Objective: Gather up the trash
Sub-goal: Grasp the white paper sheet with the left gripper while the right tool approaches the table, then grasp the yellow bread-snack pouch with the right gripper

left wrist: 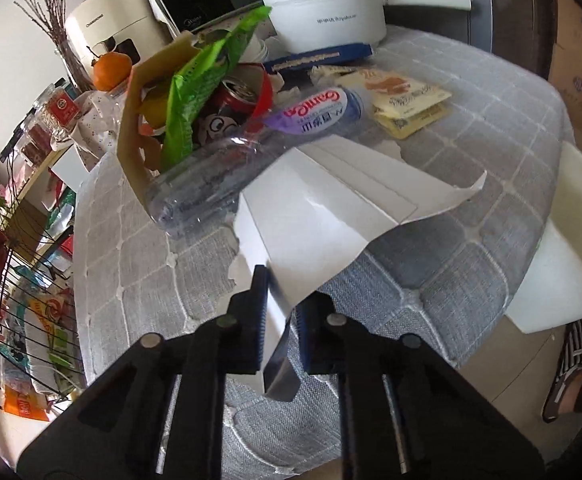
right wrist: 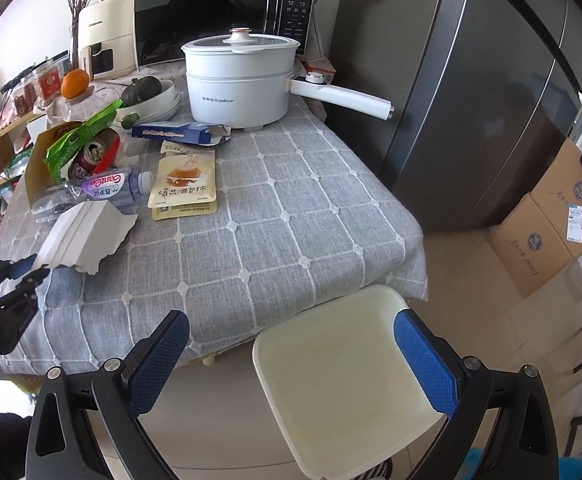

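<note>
My left gripper (left wrist: pixel 281 300) is shut on the edge of a torn white cardboard piece (left wrist: pixel 331 208), which shows in the right wrist view (right wrist: pixel 87 236) at the table's left front. Beyond it lies a clear plastic bottle (left wrist: pixel 251 148) with a purple label, also in the right view (right wrist: pixel 95 192). A brown cardboard box (left wrist: pixel 139 120) holds a green wrapper (left wrist: pixel 203 80) and a red can (left wrist: pixel 239 96). A yellow food pouch (right wrist: pixel 183 184) and a blue carton (right wrist: pixel 179 132) lie on the cloth. My right gripper (right wrist: pixel 291 344) is open and empty above a stool.
A white electric pot (right wrist: pixel 239 84) stands at the back of the grey checked tablecloth (right wrist: pixel 291 220). A microwave (right wrist: pixel 219 16), an orange (right wrist: pixel 75 84) and a bowl with a squash sit behind. A cream stool (right wrist: pixel 343 380) stands at the table's front edge. A fridge and cardboard boxes are on the right.
</note>
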Motion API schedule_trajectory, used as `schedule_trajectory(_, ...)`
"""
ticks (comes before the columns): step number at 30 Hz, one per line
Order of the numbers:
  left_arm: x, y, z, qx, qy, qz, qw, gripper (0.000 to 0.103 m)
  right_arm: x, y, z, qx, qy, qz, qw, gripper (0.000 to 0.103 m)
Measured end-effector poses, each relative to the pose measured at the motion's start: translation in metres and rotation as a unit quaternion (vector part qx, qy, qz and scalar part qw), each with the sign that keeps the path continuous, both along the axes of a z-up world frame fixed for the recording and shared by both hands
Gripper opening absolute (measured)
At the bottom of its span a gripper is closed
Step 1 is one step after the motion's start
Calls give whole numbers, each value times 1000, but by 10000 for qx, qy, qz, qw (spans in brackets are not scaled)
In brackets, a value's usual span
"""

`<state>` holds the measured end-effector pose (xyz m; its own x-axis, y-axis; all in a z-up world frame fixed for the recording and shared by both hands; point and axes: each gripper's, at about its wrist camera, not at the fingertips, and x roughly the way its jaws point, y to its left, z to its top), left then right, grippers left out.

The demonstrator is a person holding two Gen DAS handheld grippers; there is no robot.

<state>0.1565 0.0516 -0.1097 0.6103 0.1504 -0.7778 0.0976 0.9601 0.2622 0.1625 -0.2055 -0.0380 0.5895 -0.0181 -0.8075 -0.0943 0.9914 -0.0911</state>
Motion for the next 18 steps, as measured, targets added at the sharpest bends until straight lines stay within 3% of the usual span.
schedule_trajectory(2, -3, 6, 13, -434, -84, 19, 9990, 3, 2, 2, -1, 8, 1, -10, 10000, 103)
schedule_trajectory(5, -9, 16, 29, -1101, -173, 74, 9937, 2, 7, 7, -4, 109, 13, -8, 9999, 103)
schedule_trajectory(10, -12, 41, 46, -2100, -222, 307, 9770, 2, 34, 21, -14, 694, 235, 113, 9973, 103)
schedule_trajectory(15, -13, 68, 62, -2771, -427, 657, 9576, 2, 77, 50, -32, 1127, 258, 447, 9923, 103)
schedule_trajectory(18, -15, 79, 69, -2947, -499, 746, 9514, 2, 107, 76, -47, 1197, 309, 671, 9901, 103)
